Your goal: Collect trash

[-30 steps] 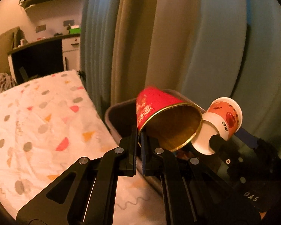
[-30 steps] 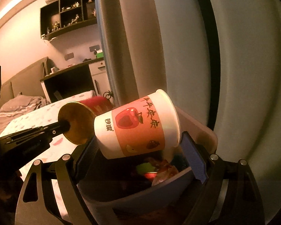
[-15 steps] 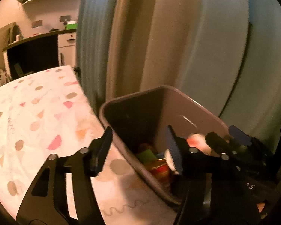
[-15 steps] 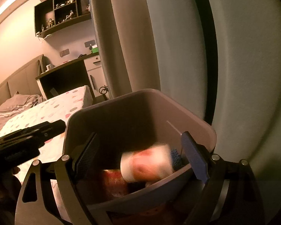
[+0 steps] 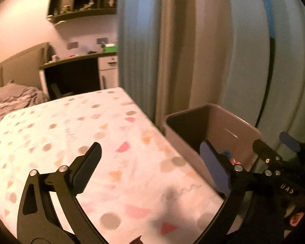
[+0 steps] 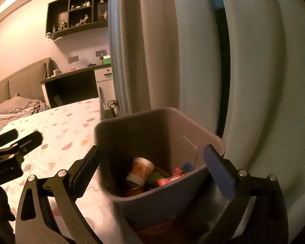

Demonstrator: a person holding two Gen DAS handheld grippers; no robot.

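while both my grippers, left gripper [image 5: 150, 166] and right gripper [image 6: 152, 166], have just been opening and grasp nothing, the white cup [image 6: 141, 170] lies inside the bin [image 6: 209, 140], right of the patterned bed [image 5: 75, 134].

A grey-brown plastic trash bin [image 6: 211, 142] stands open-topped in the lower centre of the right wrist view, beside the patterned bed [image 6: 57, 134]. Inside lies a white paper cup [image 6: 141, 170] with an orange label, tipped on its side, left of a red can [image 6: 162, 182], green scraps and something blue.
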